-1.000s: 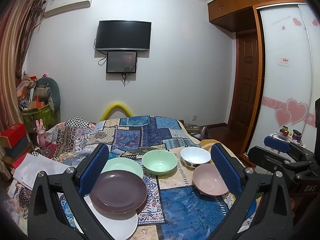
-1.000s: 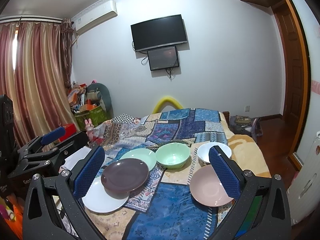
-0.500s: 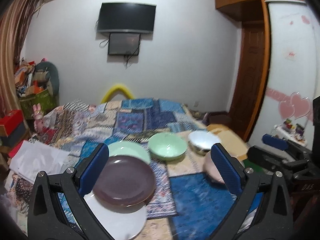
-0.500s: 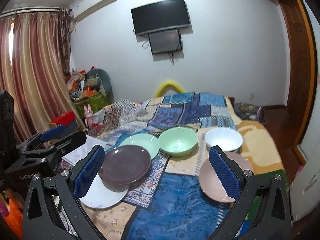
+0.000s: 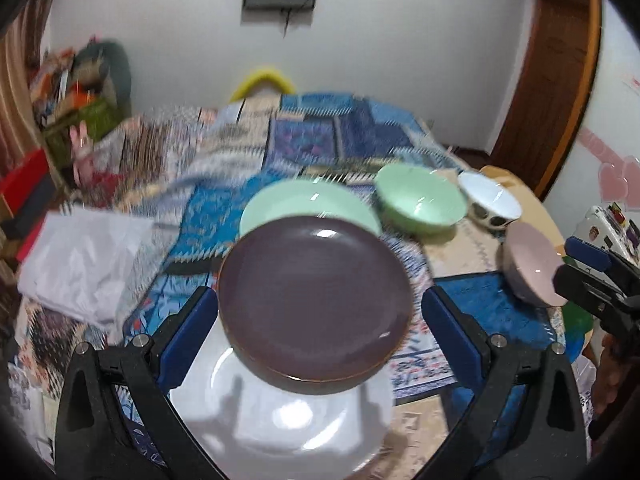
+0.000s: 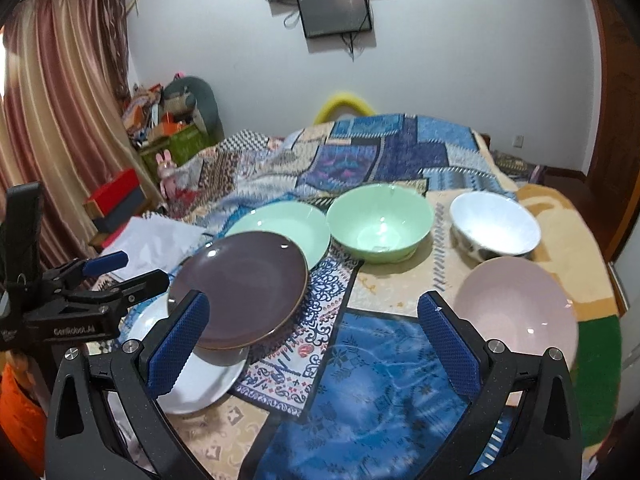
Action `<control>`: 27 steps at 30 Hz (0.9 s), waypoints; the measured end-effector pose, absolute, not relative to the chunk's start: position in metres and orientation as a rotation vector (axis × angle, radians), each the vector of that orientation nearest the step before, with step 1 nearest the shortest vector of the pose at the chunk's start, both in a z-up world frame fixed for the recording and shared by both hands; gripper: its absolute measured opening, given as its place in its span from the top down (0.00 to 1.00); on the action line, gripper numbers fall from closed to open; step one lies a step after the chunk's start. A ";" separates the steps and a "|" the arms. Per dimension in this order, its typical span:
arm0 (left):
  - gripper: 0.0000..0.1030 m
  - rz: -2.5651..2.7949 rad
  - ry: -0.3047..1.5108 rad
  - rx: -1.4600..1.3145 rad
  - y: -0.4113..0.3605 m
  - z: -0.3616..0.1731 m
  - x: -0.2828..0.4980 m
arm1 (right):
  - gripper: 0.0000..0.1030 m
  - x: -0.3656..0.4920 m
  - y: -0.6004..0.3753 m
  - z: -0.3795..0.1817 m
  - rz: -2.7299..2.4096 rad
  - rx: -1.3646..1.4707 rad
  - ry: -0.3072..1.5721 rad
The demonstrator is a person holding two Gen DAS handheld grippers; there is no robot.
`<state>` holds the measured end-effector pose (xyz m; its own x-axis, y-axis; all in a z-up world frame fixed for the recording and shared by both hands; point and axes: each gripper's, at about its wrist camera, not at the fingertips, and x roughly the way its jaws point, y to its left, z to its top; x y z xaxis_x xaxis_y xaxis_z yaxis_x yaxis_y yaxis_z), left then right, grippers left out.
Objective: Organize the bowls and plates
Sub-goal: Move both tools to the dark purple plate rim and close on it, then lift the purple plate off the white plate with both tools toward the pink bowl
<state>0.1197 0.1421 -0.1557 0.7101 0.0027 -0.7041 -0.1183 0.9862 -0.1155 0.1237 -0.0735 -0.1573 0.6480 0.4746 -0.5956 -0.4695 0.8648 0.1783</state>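
A dark purple plate [image 5: 316, 300] leans on a white plate [image 5: 288, 420] and overlaps a pale green plate [image 5: 308, 204]. To their right stand a green bowl [image 5: 420, 200], a white bowl [image 5: 490, 202] and a pink bowl [image 5: 528, 264]. My left gripper [image 5: 318, 304] is open, and the purple plate fills the gap between its fingers in view. In the right wrist view the left gripper [image 6: 100, 280] has its tips just beside the purple plate [image 6: 240, 288]. My right gripper [image 6: 312, 308] is open above the blue cloth, left of the pink bowl [image 6: 516, 308].
The dishes lie on a patchwork quilt [image 6: 384, 156] over a bed. A white sheet [image 5: 80, 260] lies at the left edge. Boxes and clutter [image 6: 160, 120] stand by the curtain. A wooden door [image 5: 552, 92] is on the right.
Both grippers have moved forward and down toward the dishes. The left one has come close to the purple plate. Both stay open, and the dishes have not moved.
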 end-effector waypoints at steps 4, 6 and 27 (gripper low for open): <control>0.00 0.115 0.822 -0.138 0.166 -0.178 0.139 | 0.00 0.139 -0.057 -0.173 0.537 -0.011 0.720; 0.00 0.150 0.829 -0.088 0.171 -0.188 0.146 | 0.04 0.146 -0.049 -0.181 0.539 -0.026 0.742; 0.71 -0.012 0.972 -0.172 0.224 -0.239 0.186 | 0.57 0.197 -0.009 -0.245 0.566 -0.011 0.976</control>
